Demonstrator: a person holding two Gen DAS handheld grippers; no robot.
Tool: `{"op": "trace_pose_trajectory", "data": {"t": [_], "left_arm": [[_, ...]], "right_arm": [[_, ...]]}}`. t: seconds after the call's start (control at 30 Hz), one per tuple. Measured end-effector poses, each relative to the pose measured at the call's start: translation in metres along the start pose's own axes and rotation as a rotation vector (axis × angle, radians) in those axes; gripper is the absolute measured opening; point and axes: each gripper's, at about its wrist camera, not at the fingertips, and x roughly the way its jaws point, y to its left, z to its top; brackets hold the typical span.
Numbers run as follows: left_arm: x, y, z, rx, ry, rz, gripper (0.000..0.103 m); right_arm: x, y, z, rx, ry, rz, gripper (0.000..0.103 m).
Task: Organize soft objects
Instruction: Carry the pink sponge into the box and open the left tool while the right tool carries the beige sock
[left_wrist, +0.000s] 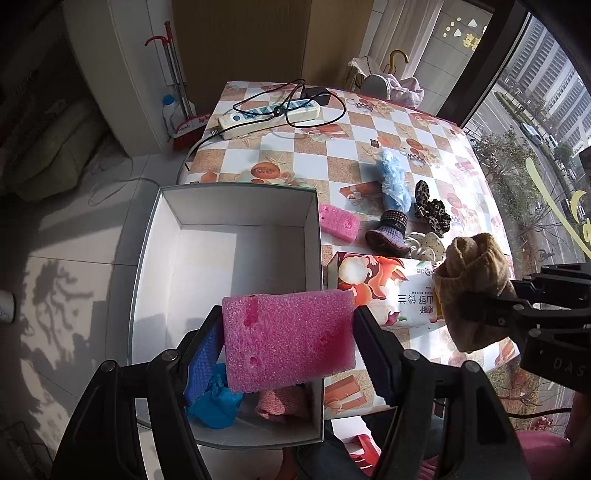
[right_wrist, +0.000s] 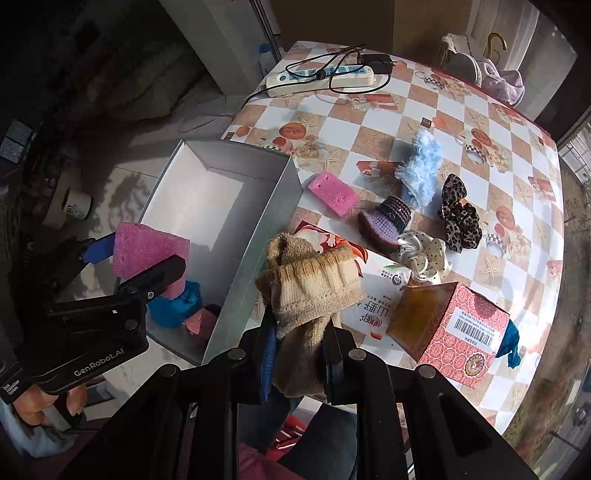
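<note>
A: Two loads up. Big one first: grey box (left_wrist: 236, 206) at table edge, blue wad and pink scrap already in near corner.

B: Left gripper (left_wrist: 288, 339) pinching pink sponge (left_wrist: 291, 336) over box. Lower, then release.

A: Right gripper (right_wrist: 301, 354) clamped tight on tan sock (right_wrist: 314, 291), outside box wall. Clear rim before dropping.

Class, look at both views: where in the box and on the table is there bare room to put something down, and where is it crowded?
Free: the far half of the box, beyond the blue bundle and pink cloth; also the table between the power strip and the blue fluffy piece.
Crowded: the near right of the table, around the small sponge, scrunchies and red carton.
</note>
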Motion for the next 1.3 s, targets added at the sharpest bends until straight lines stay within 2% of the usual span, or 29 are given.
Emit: {"op": "trace_pose_trajectory", "data": {"t": [0.4,0.6,0.97,1.3], "left_arm": [[0.003,0.041,-0.017,-0.117,0.017,0.040,0.073],[0.008,0.052,-0.021,-0.138,0.023,0.065,0.073],[0.025,0.070,-0.015,-0.199,0.044,0.077,0.073],[0.042,0.081,-0.012,-0.218,0.070,0.087,0.073]], "right_arm": [[0.019,0.053,0.019,-0.127,0.034,0.021,0.022],[0.025,0.071,0.028,-0.177,0.039,0.032,0.022],[0.044,0.091,0.052,-0.235,0.064,0.018,0.022],[0.060,0.097,0.079,-0.225,0.078,0.016,0.022]]}}
